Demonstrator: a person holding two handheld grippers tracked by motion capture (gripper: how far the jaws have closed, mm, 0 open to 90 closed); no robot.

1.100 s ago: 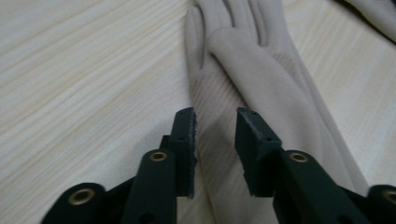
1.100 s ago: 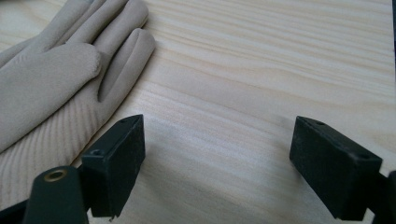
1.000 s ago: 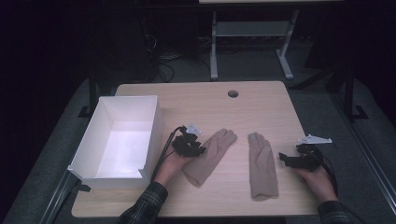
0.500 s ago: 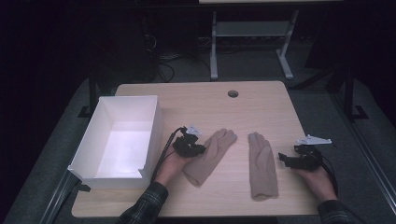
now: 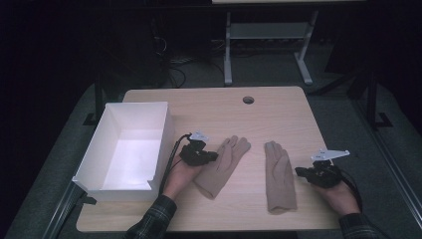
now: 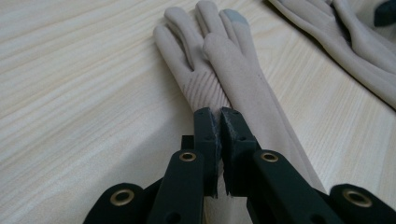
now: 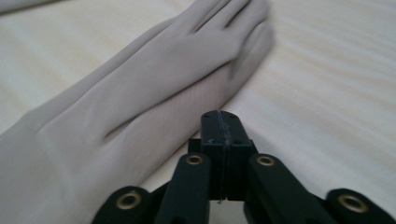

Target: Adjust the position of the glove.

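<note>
High view: fixed above the person's edge of the desk [image 5: 214,107], facing forward and down, far enough to take in the whole top and the floor beyond it.

Left gripper view: rides on the left claw [image 6: 219,112], very near the desk, looking along the jaws up the left glove [image 6: 210,56].

Right gripper view: rides on the right claw [image 7: 222,114], equally low, beside the right glove [image 7: 140,93].

Shared ground: both gloves and the desk wood around them.
</note>
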